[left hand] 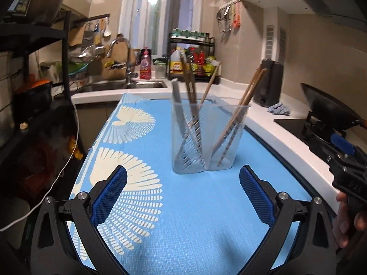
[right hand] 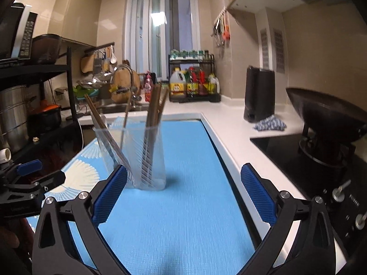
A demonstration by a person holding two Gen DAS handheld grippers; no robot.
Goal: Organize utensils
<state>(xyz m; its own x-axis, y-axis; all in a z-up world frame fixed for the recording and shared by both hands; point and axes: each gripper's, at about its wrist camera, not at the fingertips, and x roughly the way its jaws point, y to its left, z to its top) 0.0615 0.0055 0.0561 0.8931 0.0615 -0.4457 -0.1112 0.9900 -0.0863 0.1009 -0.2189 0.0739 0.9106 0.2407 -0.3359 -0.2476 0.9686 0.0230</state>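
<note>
A clear plastic utensil holder (left hand: 207,137) stands upright on the blue mat (left hand: 183,217). It holds several wooden chopsticks (left hand: 247,96) that lean outward, and a grey flat utensil (left hand: 177,105). My left gripper (left hand: 183,183) is open and empty, just short of the holder. In the right wrist view the holder (right hand: 137,153) stands ahead to the left, just beyond the left fingertip of my right gripper (right hand: 183,183), which is open and empty. The right gripper's body shows at the right edge of the left wrist view (left hand: 348,171).
The mat (right hand: 183,217) lies on a white counter (right hand: 229,133). A black stove with a wok (right hand: 325,114) is at the right, a dark kettle (right hand: 259,94) and a blue cloth (right hand: 270,123) behind. A sink with faucet (left hand: 123,68) and a bottle rack (left hand: 192,57) are at the back. A black shelf (left hand: 34,91) stands left.
</note>
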